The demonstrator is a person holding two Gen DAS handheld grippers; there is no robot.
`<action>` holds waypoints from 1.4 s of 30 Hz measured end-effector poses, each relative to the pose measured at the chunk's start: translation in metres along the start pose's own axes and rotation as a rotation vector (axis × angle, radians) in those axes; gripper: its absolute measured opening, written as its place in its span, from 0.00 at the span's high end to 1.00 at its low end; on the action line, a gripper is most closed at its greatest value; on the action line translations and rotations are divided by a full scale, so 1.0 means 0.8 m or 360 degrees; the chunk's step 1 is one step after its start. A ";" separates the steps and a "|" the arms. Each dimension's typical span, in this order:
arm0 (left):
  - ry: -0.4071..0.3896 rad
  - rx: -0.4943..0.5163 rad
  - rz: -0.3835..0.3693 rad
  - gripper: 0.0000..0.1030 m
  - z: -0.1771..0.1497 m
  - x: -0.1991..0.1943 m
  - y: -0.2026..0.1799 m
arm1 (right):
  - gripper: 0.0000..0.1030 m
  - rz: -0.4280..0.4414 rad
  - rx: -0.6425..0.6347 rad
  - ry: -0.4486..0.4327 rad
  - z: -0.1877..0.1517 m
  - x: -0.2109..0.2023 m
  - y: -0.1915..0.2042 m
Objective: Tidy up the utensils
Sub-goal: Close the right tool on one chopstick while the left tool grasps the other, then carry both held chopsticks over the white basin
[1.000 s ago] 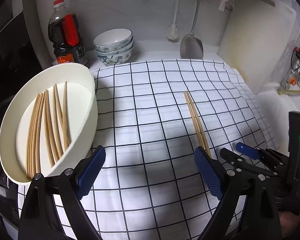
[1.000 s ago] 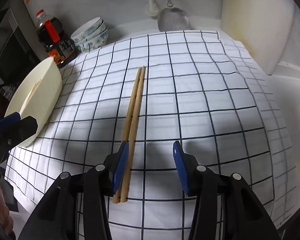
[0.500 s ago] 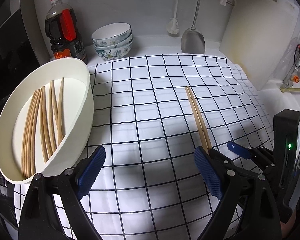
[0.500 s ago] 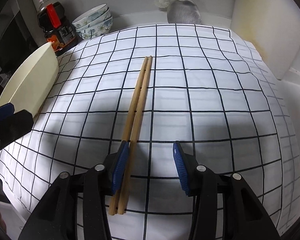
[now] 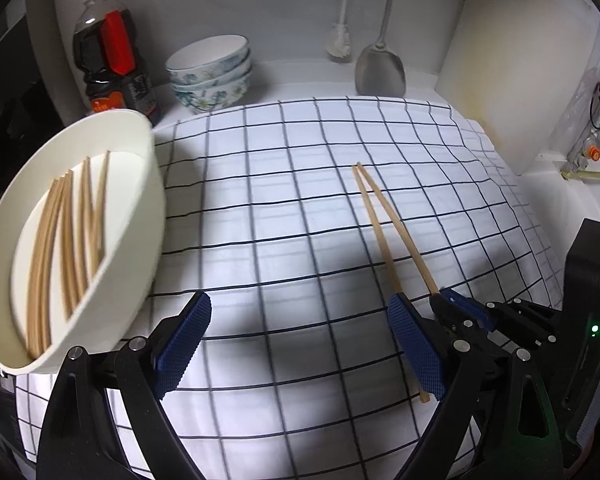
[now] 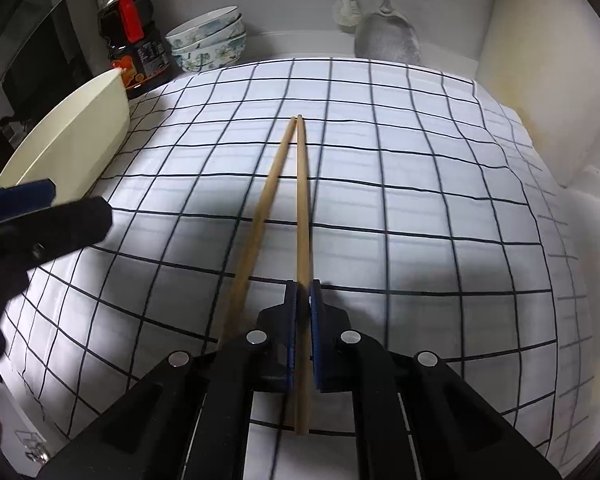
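Two wooden chopsticks lie on the checked cloth [image 5: 284,200]. My right gripper [image 6: 303,304] is shut on one chopstick [image 6: 302,208] near its near end. The other chopstick [image 6: 260,220] lies free just left of it, with the far tips touching. Both also show in the left wrist view [image 5: 384,224], with the right gripper [image 5: 460,308] at their near ends. My left gripper [image 5: 300,344] is open and empty above the cloth. A white bowl [image 5: 140,216] at the left holds several chopsticks [image 5: 64,232]; its outer wall shows in the right wrist view [image 6: 72,140].
At the back stand a dark sauce bottle [image 5: 112,60], stacked patterned bowls [image 5: 210,72], a hanging metal spatula [image 5: 380,64] and a brush [image 5: 340,40]. A white cutting board [image 5: 512,72] leans at the right. A sink tap fitting [image 5: 596,148] is at the far right.
My right gripper has closed from open onto one of the two chopsticks, and the pair has spread apart at the near end. The left gripper stayed open.
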State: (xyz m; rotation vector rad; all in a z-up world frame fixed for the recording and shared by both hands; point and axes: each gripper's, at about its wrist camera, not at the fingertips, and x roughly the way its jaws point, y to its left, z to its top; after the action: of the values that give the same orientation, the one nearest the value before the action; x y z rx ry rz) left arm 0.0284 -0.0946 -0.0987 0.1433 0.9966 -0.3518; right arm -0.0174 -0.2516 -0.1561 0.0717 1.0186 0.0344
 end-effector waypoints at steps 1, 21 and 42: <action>0.0000 0.0011 -0.0007 0.14 0.001 0.004 -0.004 | 0.94 -0.0006 0.0010 0.0000 0.000 -0.001 -0.005; 0.0112 0.0078 0.0024 0.14 -0.003 0.085 -0.062 | 0.94 -0.0078 0.0157 -0.0015 -0.017 -0.014 -0.066; 0.0027 0.0193 -0.0022 0.92 -0.009 0.075 -0.090 | 0.94 -0.0098 0.0032 -0.0037 -0.003 -0.003 -0.060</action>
State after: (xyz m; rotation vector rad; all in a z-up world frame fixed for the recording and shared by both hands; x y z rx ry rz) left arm 0.0264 -0.1729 -0.1500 0.2493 0.9936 -0.4242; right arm -0.0207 -0.2994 -0.1591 0.0591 0.9975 -0.0329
